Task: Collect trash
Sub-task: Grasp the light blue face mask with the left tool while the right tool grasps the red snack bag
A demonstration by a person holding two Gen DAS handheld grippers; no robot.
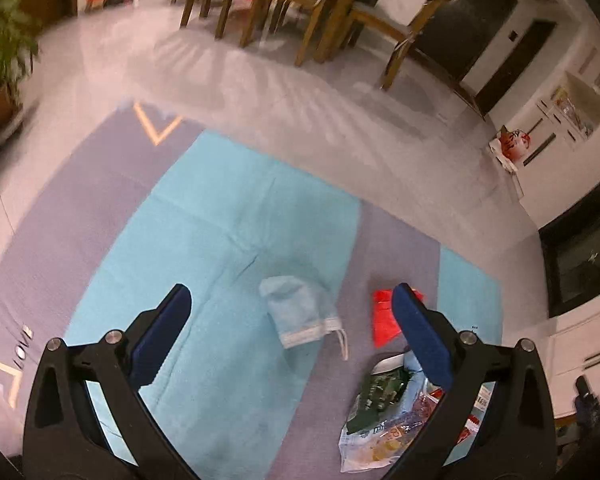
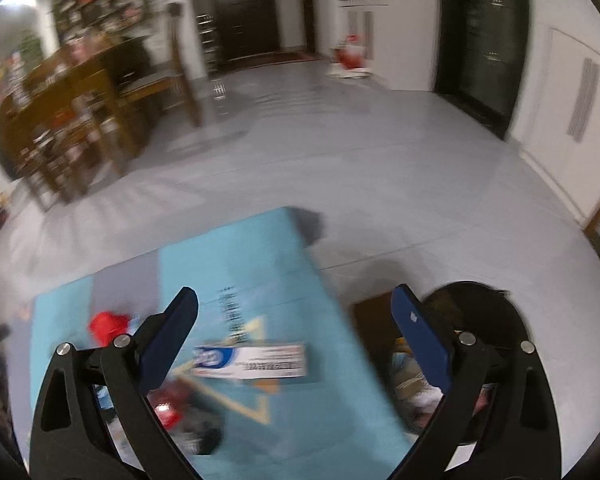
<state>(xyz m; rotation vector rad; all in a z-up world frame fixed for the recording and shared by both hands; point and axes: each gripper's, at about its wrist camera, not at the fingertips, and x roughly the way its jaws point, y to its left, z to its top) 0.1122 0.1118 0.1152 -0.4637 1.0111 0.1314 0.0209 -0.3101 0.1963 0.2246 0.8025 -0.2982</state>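
Trash lies scattered on the blue-and-grey floor mat [image 1: 228, 216]: nearest my left hand-held gripper [image 1: 290, 300], spread wide and empty, a heap of crinkled wrappers [image 1: 384, 420], print unreadable, then a pale blue face mask [image 1: 300, 312] and a red scrap [image 1: 384, 320]. "LOVE" [image 1: 23, 347] reads on the mat. My right hand-held gripper [image 2: 294, 304], also released, hovers above a white-and-blue box [image 2: 252, 362], lettering blurred, beside a dark bin [image 2: 496, 328] holding litter.

Both wrist views look forward and down from above the floor. The left view faces the blue mat [image 1: 228, 240] with dining chairs [image 1: 284, 4] beyond. The right view, blurred, faces the mat [image 2: 260, 280] and a dark door [image 2: 244, 8]. Both share the mat and red wrapper [image 1: 384, 318] [image 2: 108, 326].
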